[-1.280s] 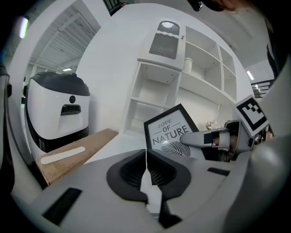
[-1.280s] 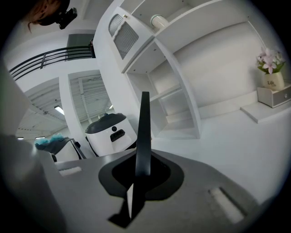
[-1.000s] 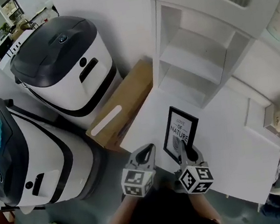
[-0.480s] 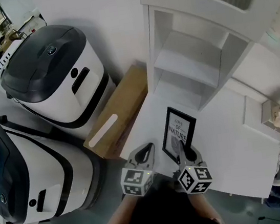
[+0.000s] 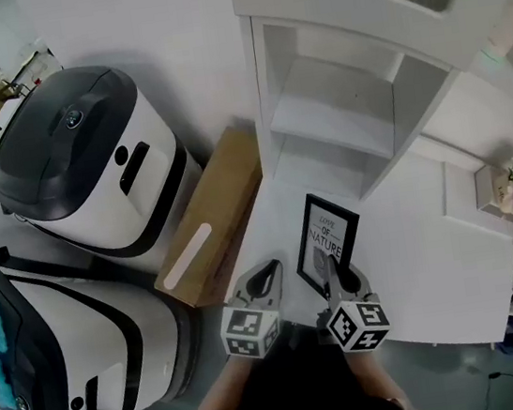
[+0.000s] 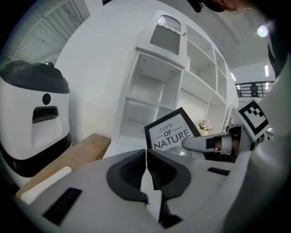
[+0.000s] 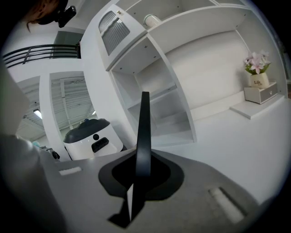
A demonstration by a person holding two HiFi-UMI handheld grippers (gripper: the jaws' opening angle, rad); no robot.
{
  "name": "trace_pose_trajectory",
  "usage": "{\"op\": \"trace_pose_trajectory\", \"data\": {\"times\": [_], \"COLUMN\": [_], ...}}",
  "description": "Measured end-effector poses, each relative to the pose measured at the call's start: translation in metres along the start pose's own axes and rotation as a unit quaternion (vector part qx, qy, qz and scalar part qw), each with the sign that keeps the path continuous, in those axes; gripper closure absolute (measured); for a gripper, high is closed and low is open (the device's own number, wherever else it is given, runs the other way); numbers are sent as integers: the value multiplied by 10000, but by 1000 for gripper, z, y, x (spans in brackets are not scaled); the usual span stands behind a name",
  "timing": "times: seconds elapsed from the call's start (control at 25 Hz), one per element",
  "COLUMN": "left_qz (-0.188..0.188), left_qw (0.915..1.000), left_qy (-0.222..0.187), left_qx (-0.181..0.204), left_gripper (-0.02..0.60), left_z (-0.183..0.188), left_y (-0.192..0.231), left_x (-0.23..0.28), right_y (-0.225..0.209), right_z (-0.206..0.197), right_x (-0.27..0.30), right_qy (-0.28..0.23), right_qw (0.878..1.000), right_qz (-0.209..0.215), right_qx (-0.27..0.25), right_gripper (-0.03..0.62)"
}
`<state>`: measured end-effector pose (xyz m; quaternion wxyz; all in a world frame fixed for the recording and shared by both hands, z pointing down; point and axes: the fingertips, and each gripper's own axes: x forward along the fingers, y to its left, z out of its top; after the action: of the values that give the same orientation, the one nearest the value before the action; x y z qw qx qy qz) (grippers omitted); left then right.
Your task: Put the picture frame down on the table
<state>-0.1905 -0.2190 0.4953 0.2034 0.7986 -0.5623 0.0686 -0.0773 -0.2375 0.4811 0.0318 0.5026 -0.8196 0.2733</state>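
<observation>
The right gripper [image 5: 335, 279] has its fingers closed on the near short edge of the picture frame [image 5: 330, 232]. The frame is over the white counter [image 5: 415, 253], in front of the shelf unit [image 5: 338, 112]; contact between frame and counter cannot be determined. In the head view the frame's long axis runs from 6 o'clock at the fingers to 12 o'clock toward the shelf unit, printed face toward the left gripper [image 5: 265, 278]. That gripper sits at 9 o'clock of the right gripper, fingers closed together on nothing.
</observation>
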Motion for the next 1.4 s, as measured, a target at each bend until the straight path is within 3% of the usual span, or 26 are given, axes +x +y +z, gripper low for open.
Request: {"op": "trace_pose_trajectory", "data": {"times": [0.32,0.72,1.4], "left_qz": [-362,-736,-858], "left_qw": [9992,9971,9955], "left_qy": [100,209,391], "left_qx": [98,59,59], "left_gripper": [566,566,566], "left_z": [1,-3,-21], "left_y": [5,5,5], "left_x": [9,22,34], "right_y": [1,-8,-37], "right_z": [-6,-8,-31], "right_x": [5,3,8], "right_qy": [-46,-64,103], "right_qw": [9995,9927,9641], "right_qz": [-221,-457,-327], "right_qx": [215,1111,2634], "right_gripper": [579,579,579]}}
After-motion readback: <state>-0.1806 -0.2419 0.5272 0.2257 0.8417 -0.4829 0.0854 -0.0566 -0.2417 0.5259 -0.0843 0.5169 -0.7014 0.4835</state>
